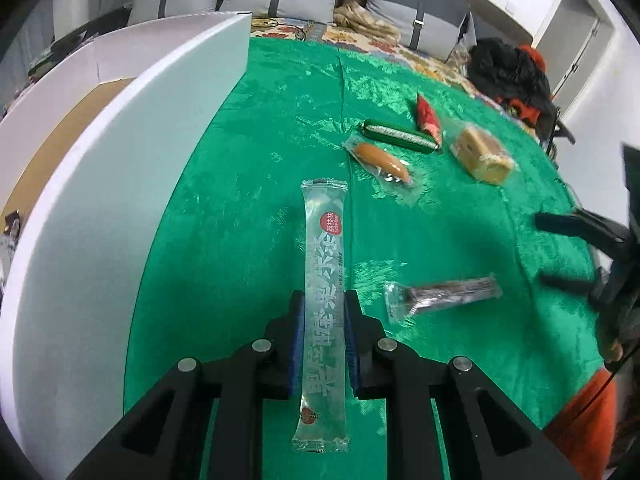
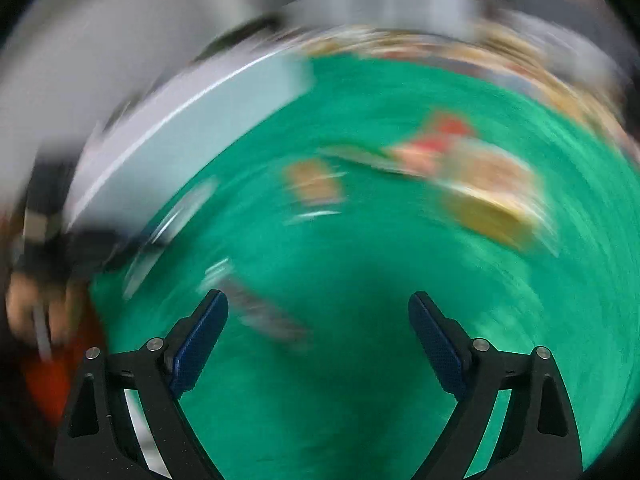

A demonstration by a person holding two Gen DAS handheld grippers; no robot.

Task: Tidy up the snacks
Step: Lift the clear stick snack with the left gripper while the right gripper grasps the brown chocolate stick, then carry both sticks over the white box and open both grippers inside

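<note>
White box (image 1: 120, 152) is sitting at far left on the green cloth (image 1: 260, 120); all places below are given relative to this box. Its brown inside is showing over the near wall, contents hidden

Just right of the box: left gripper (image 1: 323, 312) is clamping the clear jelly stick (image 1: 324, 264) across its lower half, blue pads pressing both long edges. The upper end is sticking out well ahead of the fingers, the lower end hanging free behind them

Further right of the box, lying loose on the cloth: wrapped sausage (image 1: 382, 162), green stick pack (image 1: 398, 136), red packet (image 1: 428, 118), wrapped cake (image 1: 482, 154), and nearer the camera the dark bar in clear wrap (image 1: 444, 294)

Farthest from the box: right gripper (image 2: 318, 308) is standing with jaws wide apart, nothing between them. Its own view is heavily smeared, so only rough colour patches are reading there

Judgement on risk:
- the jelly stick is soft and slick; a pinch on the edges alone could let it slide or droop out on the way to the box
- the long overhanging end could catch the box wall and pull free
- the right gripper could nudge the dark bar before lining up on it
</note>
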